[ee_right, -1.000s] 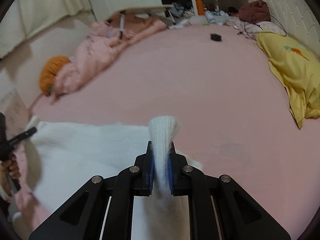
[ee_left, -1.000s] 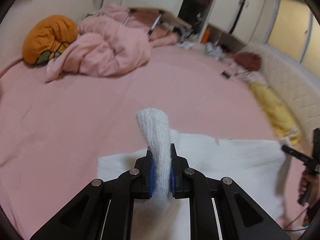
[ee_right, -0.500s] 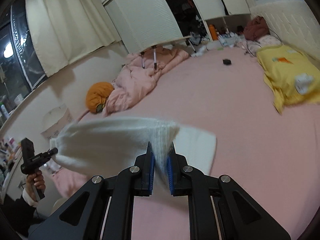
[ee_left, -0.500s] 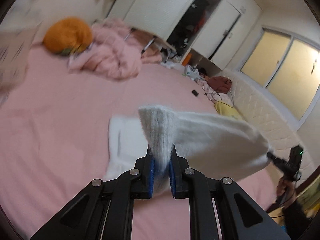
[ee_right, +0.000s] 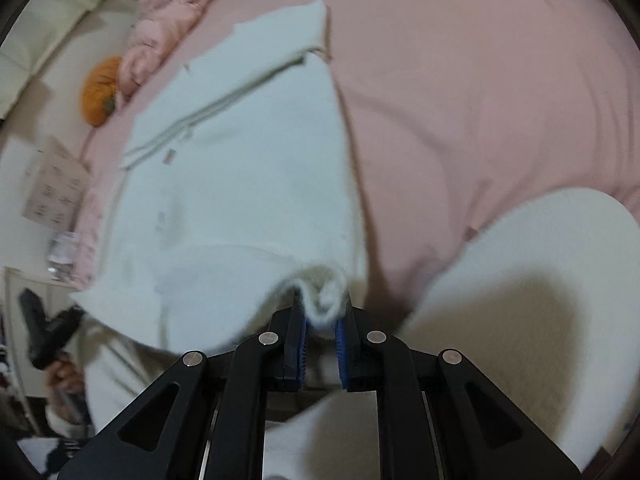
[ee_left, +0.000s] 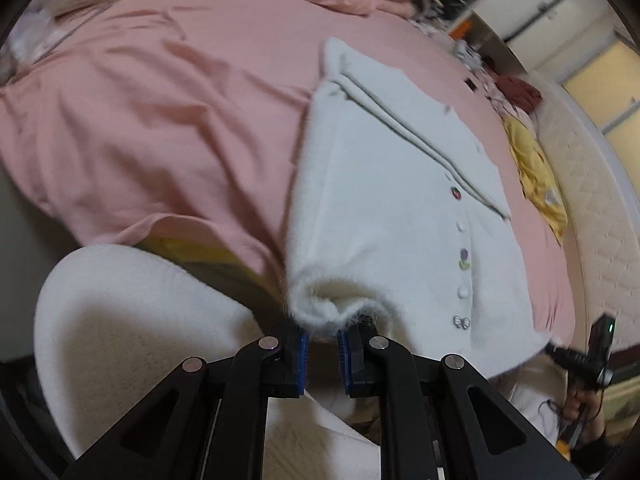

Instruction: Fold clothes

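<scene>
A fluffy white cardigan point(ee_left: 392, 200) with small buttons lies spread over the pink bed sheet point(ee_left: 140, 128), its near hem hanging past the bed's front edge. My left gripper point(ee_left: 322, 354) is shut on the cardigan's near left hem corner. My right gripper point(ee_right: 321, 346) is shut on the near right hem corner; the cardigan also shows in the right wrist view point(ee_right: 240, 168). Each view shows the other gripper at the frame edge, held in a hand: the right gripper point(ee_left: 588, 356) and the left gripper point(ee_right: 44, 332).
A pink duvet point(ee_right: 160, 28) and an orange cushion point(ee_right: 100, 92) lie at the far side of the bed. A yellow cloth point(ee_left: 536, 176) lies by the padded headboard. A cardboard box point(ee_right: 52, 192) stands beside the bed. White fleece fills both lower corners.
Both grippers lifted the cardigan off the bed, swung it up, then laid it down flat and pulled back low past the bed's front edge, still gripping the hem.
</scene>
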A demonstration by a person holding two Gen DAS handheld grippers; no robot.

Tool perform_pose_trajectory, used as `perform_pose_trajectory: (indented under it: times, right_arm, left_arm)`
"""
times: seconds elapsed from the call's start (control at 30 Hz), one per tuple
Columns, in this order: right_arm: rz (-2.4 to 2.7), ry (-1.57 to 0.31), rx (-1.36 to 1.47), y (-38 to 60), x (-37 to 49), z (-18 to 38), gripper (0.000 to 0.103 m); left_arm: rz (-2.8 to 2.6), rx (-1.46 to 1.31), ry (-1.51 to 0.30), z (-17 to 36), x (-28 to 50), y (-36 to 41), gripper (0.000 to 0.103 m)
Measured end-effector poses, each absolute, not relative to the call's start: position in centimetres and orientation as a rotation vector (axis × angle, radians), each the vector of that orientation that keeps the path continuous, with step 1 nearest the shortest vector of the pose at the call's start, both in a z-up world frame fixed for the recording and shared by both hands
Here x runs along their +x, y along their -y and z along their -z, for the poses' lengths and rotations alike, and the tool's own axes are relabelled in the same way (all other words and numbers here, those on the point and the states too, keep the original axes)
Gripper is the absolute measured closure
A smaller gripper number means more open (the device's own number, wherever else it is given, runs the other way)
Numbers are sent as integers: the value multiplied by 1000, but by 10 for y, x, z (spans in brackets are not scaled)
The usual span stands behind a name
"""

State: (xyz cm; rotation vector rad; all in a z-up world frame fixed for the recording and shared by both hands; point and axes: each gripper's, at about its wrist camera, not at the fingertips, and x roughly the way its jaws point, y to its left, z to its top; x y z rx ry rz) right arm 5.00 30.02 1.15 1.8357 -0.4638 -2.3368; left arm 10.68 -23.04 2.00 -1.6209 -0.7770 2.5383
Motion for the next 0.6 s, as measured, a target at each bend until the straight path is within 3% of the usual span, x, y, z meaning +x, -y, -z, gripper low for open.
perform_pose_trajectory:
  times: [0.07, 0.17, 0.2, 0.23, 0.3, 0.33, 0.43, 0.6]
  right_arm:
    - [2416, 340, 1872, -302, 54, -24, 85]
    - [2588, 213, 1745, -294, 52, -59, 78]
    - [2649, 180, 1679, -291, 50, -72, 77]
    - [2707, 146, 1612, -288, 48, -85, 68]
    - [2697, 164, 1471, -264, 31, -94, 44]
    - [2664, 172, 1416, -246, 18, -93, 23]
    - [2560, 163, 1347, -187, -20, -75, 21]
    - [2480, 59, 1484, -98, -61, -3, 21]
  left_arm:
    - [-2570, -1669, 749, -25, 111, 234, 82]
    - [-2709, -1739, 608, -44, 118, 247, 53]
    - [-2754, -1698, 565, -52, 114, 244, 50]
    - [-2786, -1638, 529, -59, 107, 239, 48]
    - [-2844, -1516, 456, -74, 93, 227, 24]
    - [-2845, -1470, 444, -76, 81, 215, 19]
    - [-2709, -1421, 472, -57, 36, 170, 15]
    - [-2569, -1719, 441, 22, -30, 117, 15]
